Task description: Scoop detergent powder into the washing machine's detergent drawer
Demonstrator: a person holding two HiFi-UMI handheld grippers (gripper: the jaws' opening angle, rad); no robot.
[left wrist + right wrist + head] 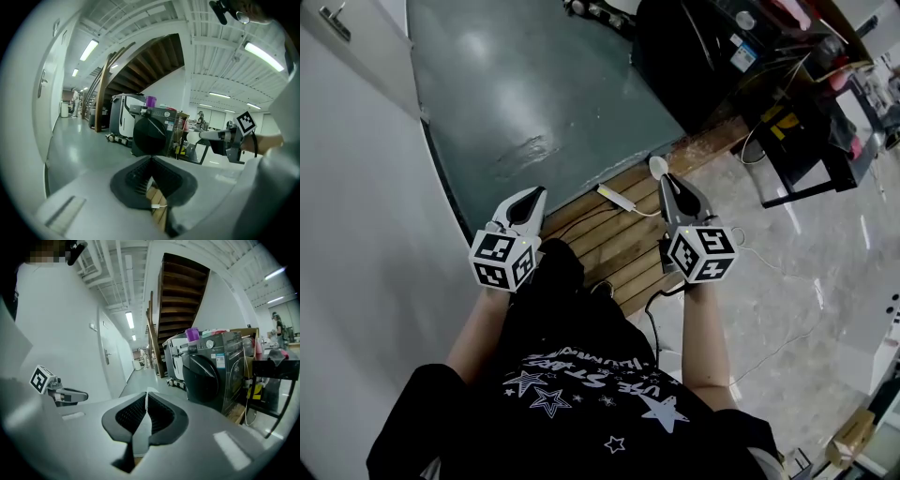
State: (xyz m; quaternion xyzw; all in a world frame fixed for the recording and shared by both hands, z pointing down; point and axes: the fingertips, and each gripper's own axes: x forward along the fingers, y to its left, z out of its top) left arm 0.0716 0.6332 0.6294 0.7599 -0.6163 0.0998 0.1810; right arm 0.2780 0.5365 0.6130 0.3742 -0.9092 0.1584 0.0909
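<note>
A dark front-loading washing machine (698, 56) stands ahead at the upper right; its round door (150, 135) faces me, and it also shows in the right gripper view (211, 373). A purple container (150, 101) sits on top of it (192, 334). I cannot make out any scoop or drawer. My left gripper (534, 195) is held at waist height, its jaws together with nothing between them (151, 158). My right gripper (664, 178) is level with it, about a forearm's length to the right, and shut the same way on nothing (146, 392).
Wooden planks (614, 239) lie under the grippers, with a white power strip (617, 197) and cables on them. A white wall with a door (356, 187) runs along the left. A black frame table (806, 141) stands right of the machine. A staircase (180, 296) rises behind.
</note>
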